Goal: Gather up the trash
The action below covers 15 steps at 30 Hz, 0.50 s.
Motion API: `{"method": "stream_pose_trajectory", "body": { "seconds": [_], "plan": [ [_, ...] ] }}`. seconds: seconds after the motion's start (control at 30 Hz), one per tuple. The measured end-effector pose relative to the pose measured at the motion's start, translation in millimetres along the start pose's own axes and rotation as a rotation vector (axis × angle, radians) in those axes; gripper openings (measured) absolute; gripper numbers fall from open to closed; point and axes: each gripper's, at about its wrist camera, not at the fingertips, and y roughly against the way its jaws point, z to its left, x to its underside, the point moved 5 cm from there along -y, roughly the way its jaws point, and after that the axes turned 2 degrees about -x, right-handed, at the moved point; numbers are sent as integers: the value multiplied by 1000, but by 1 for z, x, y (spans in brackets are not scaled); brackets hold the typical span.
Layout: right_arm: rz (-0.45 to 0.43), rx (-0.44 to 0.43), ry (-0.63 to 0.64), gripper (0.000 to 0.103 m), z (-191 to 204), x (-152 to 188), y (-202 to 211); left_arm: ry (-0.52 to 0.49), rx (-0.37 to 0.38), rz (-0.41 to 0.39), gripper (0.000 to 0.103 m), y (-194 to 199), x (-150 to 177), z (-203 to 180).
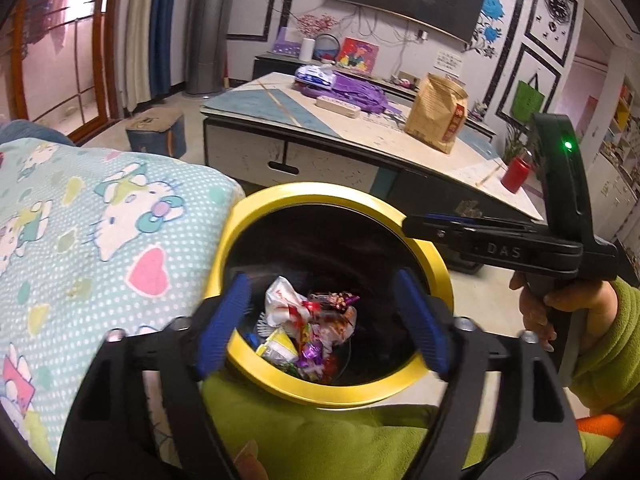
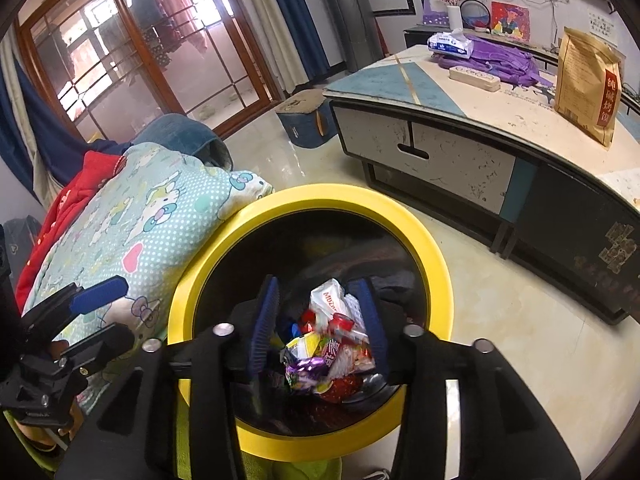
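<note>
A round bin with a yellow rim [image 1: 434, 264] [image 2: 424, 240] stands on the floor, its dark inside holding several crumpled snack wrappers [image 1: 312, 328] [image 2: 332, 344]. My left gripper [image 1: 328, 320] is open above the bin's mouth, blue pads wide apart and empty. It also shows at the left of the right wrist view [image 2: 100, 312]. My right gripper [image 2: 320, 324] hovers over the bin with its pads apart, nothing between them; the wrappers lie below. It shows from the side in the left wrist view [image 1: 416, 222], jaws looking shut from that angle.
A Hello Kitty quilt [image 1: 100, 224] [image 2: 140, 216] presses against the bin's left side. A low coffee table [image 1: 304, 120] [image 2: 460, 148] stands beyond, bearing a brown paper bag [image 1: 438, 114] [image 2: 590, 84], purple cloth [image 2: 504, 60], a tissue pack [image 2: 450, 44] and a red cup [image 1: 516, 174].
</note>
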Motion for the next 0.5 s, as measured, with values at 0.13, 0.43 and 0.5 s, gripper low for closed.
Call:
{"method": "stream_pose_trajectory", "body": {
  "seconds": [0.13,0.43,0.5],
  "plan": [
    [-27,3,22,67,9,-5,6,40,-41,-24,92,11,0,14],
    [-154,-43,125,91,60,-17,30,149,-171,-77,92,52,4,61],
    [-182,-58,155,93,73,-18,35,163,-193,-91,92,62,7,66]
  ]
}}
